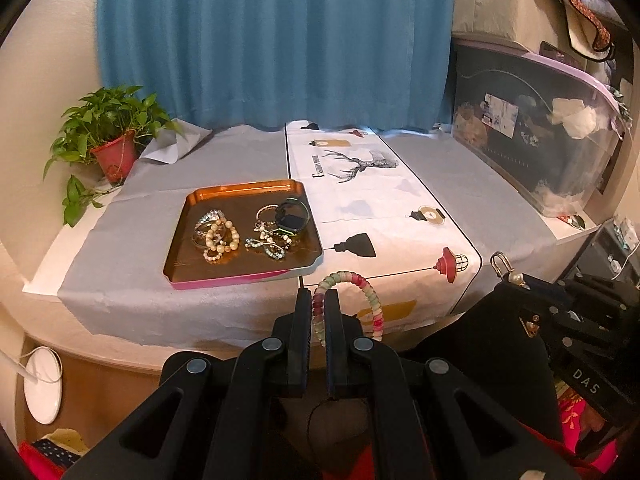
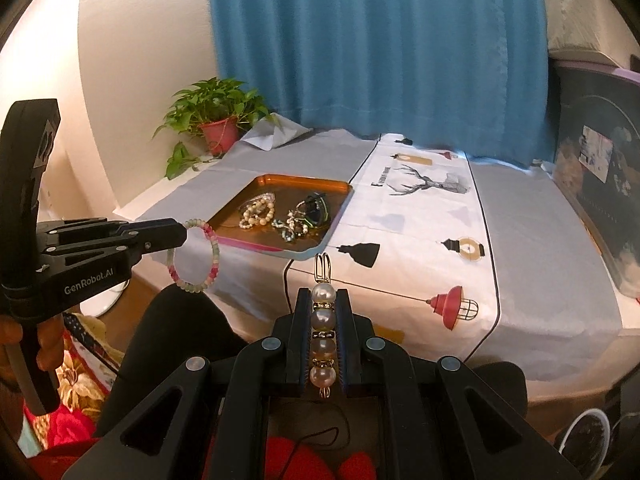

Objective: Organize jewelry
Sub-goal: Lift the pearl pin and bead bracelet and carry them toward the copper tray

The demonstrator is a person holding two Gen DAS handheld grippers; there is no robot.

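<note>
My left gripper (image 1: pixel 318 294) is shut on a pink-and-green beaded bracelet (image 1: pixel 370 300), which hangs in the air in front of the table edge. From the right wrist view the same left gripper (image 2: pixel 182 232) holds the bracelet (image 2: pixel 212 256) out to the left. My right gripper (image 2: pixel 324 294) is shut on a pearl clasp piece (image 2: pixel 323 332) with a gold hook at its tip, seen also as a pearl clasp piece (image 1: pixel 505 270) at the right. A copper tray (image 1: pixel 208 270) on the grey cloth holds several bracelets and a dark watch (image 1: pixel 292 218).
A white runner (image 1: pixel 384 216) with a deer print lies beside the tray. A potted plant (image 1: pixel 114 152) stands at the back left, a clear storage bin (image 1: pixel 536 140) at the right, a blue curtain (image 1: pixel 276 40) behind. A hand (image 2: pixel 12 332) grips the left handle.
</note>
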